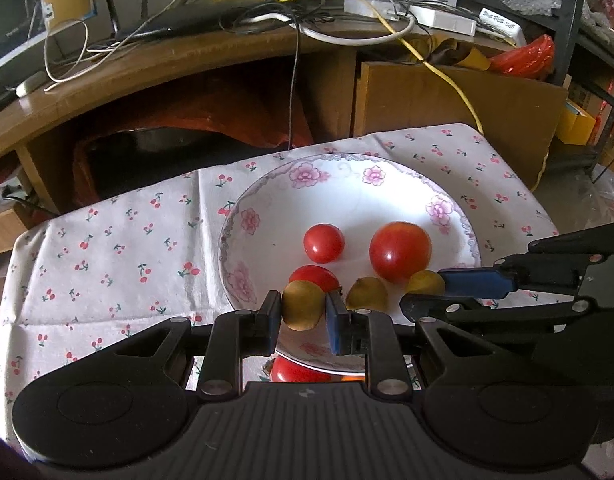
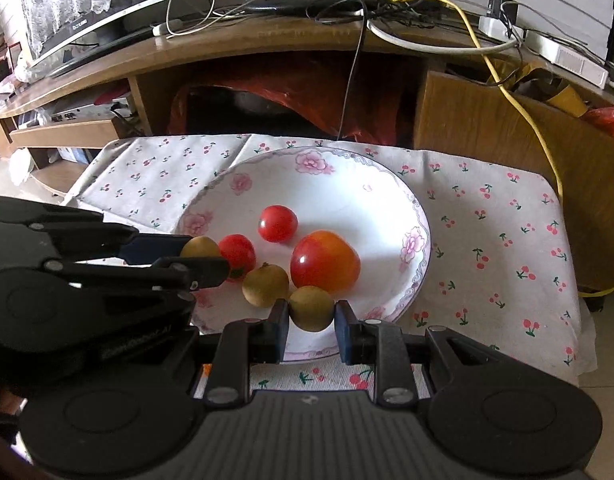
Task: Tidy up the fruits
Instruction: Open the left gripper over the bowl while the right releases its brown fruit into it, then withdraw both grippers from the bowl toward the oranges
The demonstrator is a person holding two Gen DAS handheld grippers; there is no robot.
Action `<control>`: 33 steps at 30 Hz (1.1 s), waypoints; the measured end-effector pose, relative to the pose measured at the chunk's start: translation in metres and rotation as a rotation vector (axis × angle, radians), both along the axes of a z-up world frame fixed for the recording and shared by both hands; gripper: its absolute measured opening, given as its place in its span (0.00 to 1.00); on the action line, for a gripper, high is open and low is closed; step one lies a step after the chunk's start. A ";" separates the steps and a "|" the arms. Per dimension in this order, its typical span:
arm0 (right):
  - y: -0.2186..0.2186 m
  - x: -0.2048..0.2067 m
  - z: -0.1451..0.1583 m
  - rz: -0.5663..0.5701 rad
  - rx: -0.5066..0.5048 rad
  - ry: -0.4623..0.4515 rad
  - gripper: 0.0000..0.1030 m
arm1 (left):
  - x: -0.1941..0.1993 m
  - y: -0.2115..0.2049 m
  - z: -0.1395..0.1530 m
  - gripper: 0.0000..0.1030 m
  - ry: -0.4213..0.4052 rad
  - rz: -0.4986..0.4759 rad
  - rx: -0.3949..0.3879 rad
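A white floral plate (image 1: 267, 196) (image 2: 347, 184) sits on a cherry-print cloth. In it lie a large tomato (image 1: 400, 251) (image 2: 325, 262), two small tomatoes (image 1: 323, 243) (image 1: 317, 275) (image 2: 277, 223) (image 2: 238, 253) and a loose brown longan-like fruit (image 1: 367, 293) (image 2: 265, 284). My left gripper (image 1: 301, 312) (image 2: 203, 254) is shut on a brown fruit (image 1: 301, 305) (image 2: 199, 247) over the plate's near left. My right gripper (image 2: 311, 313) (image 1: 423, 290) is shut on another brown fruit (image 2: 311, 308) (image 1: 426, 282) over the plate's near edge.
Another tomato (image 1: 297, 370) lies on the cloth (image 1: 119, 248) (image 2: 499, 240) just in front of the plate. A wooden desk (image 1: 147, 68) with tangled cables, a router and a monitor stands behind. The cloth's edges drop off left and right.
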State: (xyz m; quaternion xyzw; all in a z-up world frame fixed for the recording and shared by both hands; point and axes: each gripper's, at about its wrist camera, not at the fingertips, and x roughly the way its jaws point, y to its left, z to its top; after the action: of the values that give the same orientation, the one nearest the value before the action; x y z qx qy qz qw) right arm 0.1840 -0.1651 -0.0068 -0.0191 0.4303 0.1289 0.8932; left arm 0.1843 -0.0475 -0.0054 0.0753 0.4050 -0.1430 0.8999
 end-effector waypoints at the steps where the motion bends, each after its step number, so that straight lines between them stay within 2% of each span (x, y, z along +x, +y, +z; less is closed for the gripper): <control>1: 0.000 0.000 -0.001 0.000 0.000 -0.002 0.25 | 0.000 0.000 0.000 0.29 -0.002 0.004 -0.003; 5: 0.001 0.003 -0.001 -0.006 -0.001 -0.019 0.25 | 0.004 0.001 0.000 0.29 -0.003 0.012 -0.011; 15: -0.003 0.009 -0.003 -0.024 -0.023 -0.013 0.26 | 0.006 0.005 0.000 0.50 -0.010 0.034 -0.015; 21: -0.008 0.007 0.005 -0.044 -0.006 -0.053 0.28 | 0.005 0.009 0.011 0.58 -0.038 0.047 -0.040; 33: -0.012 -0.006 0.036 -0.078 0.043 -0.127 0.30 | -0.012 0.016 0.037 0.62 -0.083 0.060 -0.063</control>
State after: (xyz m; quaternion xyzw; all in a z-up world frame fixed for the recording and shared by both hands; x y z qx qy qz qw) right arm 0.1783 -0.1772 0.0287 0.0087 0.3702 0.1016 0.9234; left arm 0.1725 -0.0310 0.0312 0.0405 0.3646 -0.1257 0.9218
